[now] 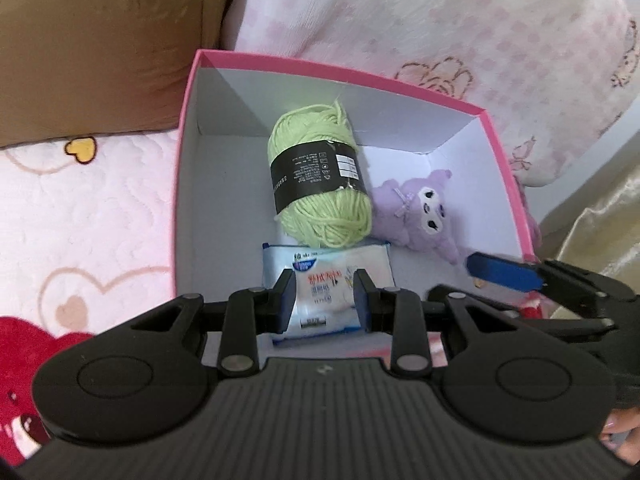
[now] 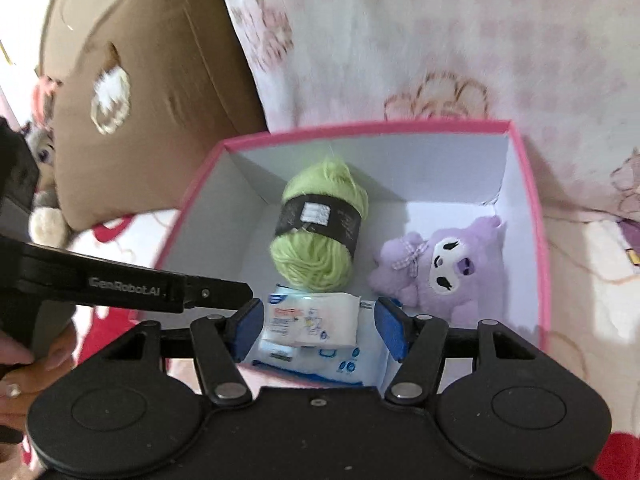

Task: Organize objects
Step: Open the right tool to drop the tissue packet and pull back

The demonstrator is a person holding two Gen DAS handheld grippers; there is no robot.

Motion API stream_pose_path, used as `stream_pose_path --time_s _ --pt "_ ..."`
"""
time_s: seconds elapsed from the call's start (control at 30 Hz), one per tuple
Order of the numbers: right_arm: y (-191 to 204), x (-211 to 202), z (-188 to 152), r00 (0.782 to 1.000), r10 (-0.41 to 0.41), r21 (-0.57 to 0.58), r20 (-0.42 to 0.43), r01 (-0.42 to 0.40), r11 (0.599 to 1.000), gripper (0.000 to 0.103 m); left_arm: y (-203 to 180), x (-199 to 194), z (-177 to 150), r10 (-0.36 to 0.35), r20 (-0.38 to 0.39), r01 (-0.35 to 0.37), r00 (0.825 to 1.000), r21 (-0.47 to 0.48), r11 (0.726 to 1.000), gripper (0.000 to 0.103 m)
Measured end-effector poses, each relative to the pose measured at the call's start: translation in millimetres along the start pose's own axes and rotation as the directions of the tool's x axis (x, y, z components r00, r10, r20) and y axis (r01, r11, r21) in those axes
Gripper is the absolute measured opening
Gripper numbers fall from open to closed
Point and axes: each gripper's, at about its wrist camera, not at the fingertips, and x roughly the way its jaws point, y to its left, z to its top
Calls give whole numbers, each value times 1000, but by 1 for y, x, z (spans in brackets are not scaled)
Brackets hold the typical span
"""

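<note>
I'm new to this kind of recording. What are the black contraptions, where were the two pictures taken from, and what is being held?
There is no robot. A person holds a gripper in each hand, each with a camera looking along its two fingers. One picture comes from the left gripper, the other from the right gripper. A pink box on a bedspread holds green yarn and a purple plush toy. The left fingers are shut on a tissue pack; the right fingers are open.

- This is a home, on a bed; a pink heart blanket (image 1: 88, 216) lies under a pink box (image 1: 188, 128)
- A brown pillow (image 1: 104, 48) and a flowery quilt (image 1: 440, 28) sit behind
</note>
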Motion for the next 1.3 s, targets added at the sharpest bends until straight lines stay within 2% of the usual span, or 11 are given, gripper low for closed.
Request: stream_pose_path --time_s 0.2,0.3,0.33,0.47,0.6,0.7,1.0,1.3 --pt "20 -50 -4 998 5 -61 58 -1 998 67 -13 -41 -11 14 4 -14 1000 54 998 29" --pt "32 -75 -11 996 -9 -100 91 18 995 67 -21 -61 -19 27 8 -27 1000 94 995 35" --pt "36 -82 -14 995 -17 -118 98 28 993 67 -22 -67 -21 44 6 -44 999 108 993 40" --pt "47 -108 -20 993 -43 -157 112 60 986 68 -27 -87 -31 102 18 -104 995 156 982 42" --pt "58 -132 -28 990 -52 -190 129 76 979 74 -31 -110 -42 76 5 -76 997 168 983 51" --pt "65 -145 -36 990 -46 -221 136 76 972 75 -36 -126 -51 62 11 -63 998 215 975 59" --pt "80 -173 -66 989 -56 -287 134 93 953 84 -45 -160 -82 76 21 -79 997 258 963 65" --pt "96 -190 -96 990 -40 -325 137 83 942 88 -61 -193 -116 30 20 -35 999 311 950 76"
